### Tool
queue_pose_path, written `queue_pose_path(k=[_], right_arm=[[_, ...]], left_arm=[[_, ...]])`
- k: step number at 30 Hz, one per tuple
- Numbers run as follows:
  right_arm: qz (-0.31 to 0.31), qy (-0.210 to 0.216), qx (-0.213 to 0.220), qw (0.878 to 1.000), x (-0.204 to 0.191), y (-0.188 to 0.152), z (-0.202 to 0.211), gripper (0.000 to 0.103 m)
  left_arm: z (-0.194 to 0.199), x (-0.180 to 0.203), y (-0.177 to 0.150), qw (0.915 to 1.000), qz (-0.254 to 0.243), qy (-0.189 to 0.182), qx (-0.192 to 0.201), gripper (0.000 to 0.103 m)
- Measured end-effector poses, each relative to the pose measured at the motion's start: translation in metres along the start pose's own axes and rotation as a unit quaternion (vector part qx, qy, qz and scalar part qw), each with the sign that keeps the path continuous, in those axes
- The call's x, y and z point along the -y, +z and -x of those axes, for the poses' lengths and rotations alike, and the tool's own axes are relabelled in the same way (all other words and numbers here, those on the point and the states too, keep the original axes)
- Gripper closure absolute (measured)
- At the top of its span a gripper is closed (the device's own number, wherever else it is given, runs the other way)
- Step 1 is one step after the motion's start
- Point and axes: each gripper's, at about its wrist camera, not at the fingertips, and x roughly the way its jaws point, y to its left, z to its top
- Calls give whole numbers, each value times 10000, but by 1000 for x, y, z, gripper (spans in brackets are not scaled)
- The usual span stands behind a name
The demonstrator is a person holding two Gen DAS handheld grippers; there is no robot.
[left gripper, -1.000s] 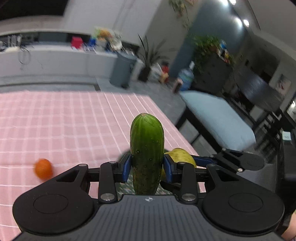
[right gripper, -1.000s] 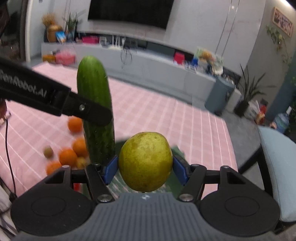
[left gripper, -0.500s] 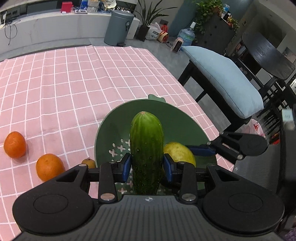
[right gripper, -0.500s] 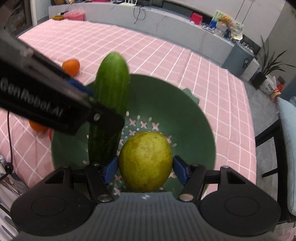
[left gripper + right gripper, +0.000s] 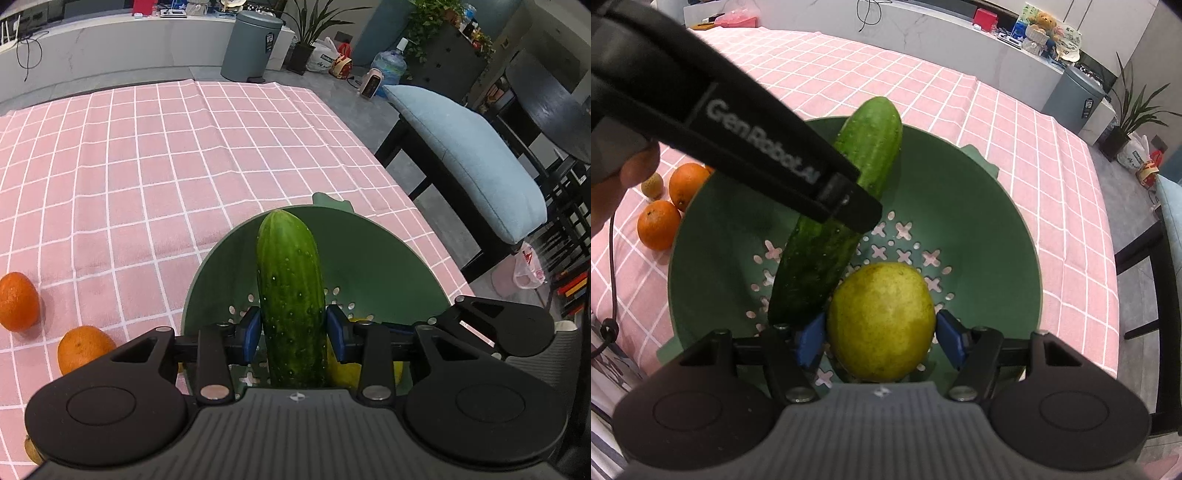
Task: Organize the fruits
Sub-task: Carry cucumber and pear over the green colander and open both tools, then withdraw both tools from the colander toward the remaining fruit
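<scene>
**Cucumber and pear held over green colander**

Item 1: long dark-green cucumber (image 5: 290, 295), bumpy, speckled skin, rounded tip. Its long axis runs along the fingers of the left gripper (image 5: 291, 328), with the tip pointing away from it toward the far rim; seen from the right wrist view the cucumber (image 5: 846, 206) lies aslant, its near end low inside the bowl and its far end raised over the far-left rim. The blue pads stand at its 2 flanks and the jaws are opening; the left pad shows a slight gap from the skin.

Item 2: round yellow-green pear (image 5: 881, 321), matt, finely mottled skin. It sits between the blue pads of the right gripper (image 5: 881, 338), clamped on both sides, low over the near part of the bowl and just right of the cucumber's near end.

Item 3: round green plastic colander (image 5: 960, 206), smooth wall, floor pierced with cross-shaped and round holes, small tab handle at the far rim. It stands on a pink cloth with a white grid (image 5: 147, 166).

Item 4: 2 oranges (image 5: 659, 223) and a small brown fruit (image 5: 652, 184) lie on the cloth left of the colander.
</scene>
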Motion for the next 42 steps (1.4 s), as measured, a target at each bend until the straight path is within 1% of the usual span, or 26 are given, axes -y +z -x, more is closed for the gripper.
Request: queue_pose_path(k=[3,4,5,9,11,17,18,20,24,27,29,33,37,42], right_arm=[[15,-70,-12,10000,0,1,2,38],[43,-131,24,9999,0,1,6,29],[48,-198,76,9998,-1,3,9,25],[-40,-291,206,9994,-5,3,24,24],[-33,-418,269,9988,-12,1,32,24],[-243,-715,529,9957,-29,-5,53,24],[-317,-726,591,9951,-27,0,56,24],[-508,-669,740,9937,-25,1,63,24],[-924,-376,1042,9895,-31,6,75,24],[-1120,-166,1269,9854,-42,9,81,24],[-1145,-41,1402,9835,-52,9,84,24],[-1018,103,1579,9821,-82,14,84,24],[-785,233,1683,9823,-109,19,81,25],[-193,213,1608,9866,-143,23,68,35]], left_arm=[[-1,3,1,9998,-107,168,-54,58],[-2,4,0,9996,-138,252,-72,58],[-1,5,0,9993,-183,329,-64,55],[6,3,-4,9995,-146,271,-53,45],[15,5,-6,9995,-206,233,38,43],[52,10,-13,9981,-422,246,377,40],[58,11,-13,9978,-445,257,430,40],[72,11,-16,9967,-518,297,551,40],[99,4,-24,9940,-649,401,782,40],[113,-8,-30,9937,-615,414,841,40],[122,-18,-36,9936,-583,443,857,40],[135,-40,-49,9944,-531,422,813,40],[141,-69,-63,9964,-305,373,692,40],[143,-101,-77,9980,-141,339,505,40]])
